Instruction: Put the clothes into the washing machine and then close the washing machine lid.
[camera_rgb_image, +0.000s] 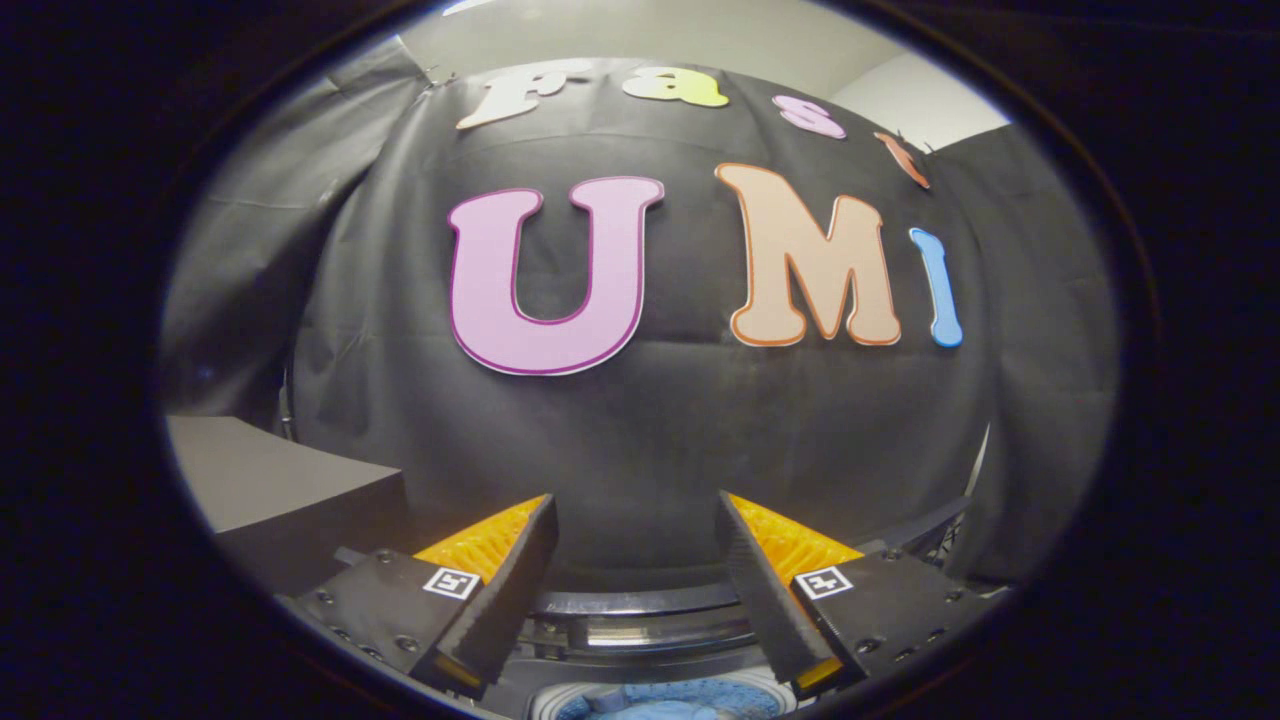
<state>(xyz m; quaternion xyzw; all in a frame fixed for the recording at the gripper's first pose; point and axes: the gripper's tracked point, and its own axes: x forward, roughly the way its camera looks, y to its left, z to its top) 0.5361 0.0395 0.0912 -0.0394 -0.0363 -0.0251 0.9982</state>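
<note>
Jaws stand wide apart with nothing between them; the gripper (635, 560) hangs above the washer (640, 612), fingers (505, 590) pointing at the black cloth wall (640, 440). Below the fingers, blue clothes (670, 705) lie inside the washer's round opening. A dark grey box (290, 490) sits off to the left, beside the washer

Forward along hand-held gripper (636, 520), facing booth wall (640, 420)
</note>
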